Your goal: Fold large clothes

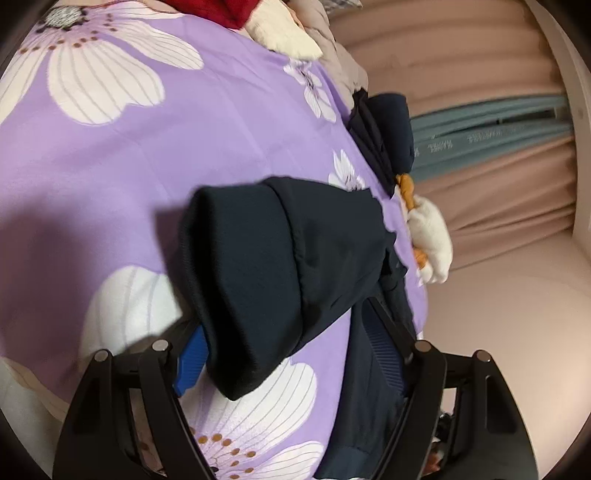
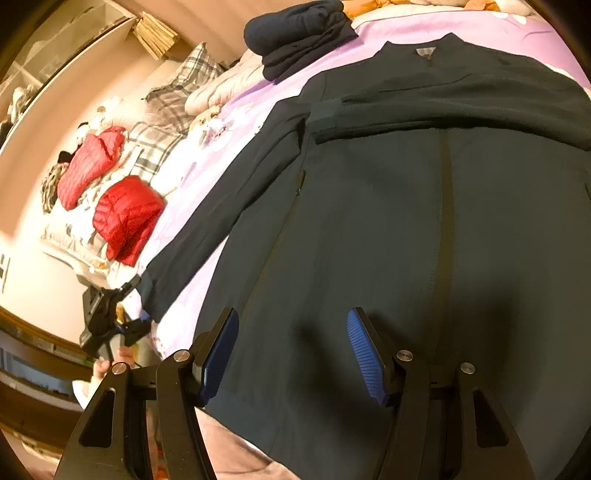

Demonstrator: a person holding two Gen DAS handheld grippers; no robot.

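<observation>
Blue-padded fingers (image 2: pixel 364 354) of the right gripper (image 2: pixel 293 354) stand spread wide over a dark navy jacket (image 2: pixel 424 206), gripping nothing.

Under them the jacket lies flat on a purple floral bedspread (image 2: pixel 406 29), zipper running away from the camera, one sleeve folded across the chest and the other stretched out to the bed's edge, where the left gripper (image 1: pixel 291 354) meets its cuff (image 1: pixel 236 284). Whether those fingers pinch the cuff or merely flank it cannot be told. Farther off sit a folded dark garment (image 2: pixel 299 33), two red puffer jackets (image 2: pixel 125 218), and a plaid quilt (image 2: pixel 162 125).
</observation>
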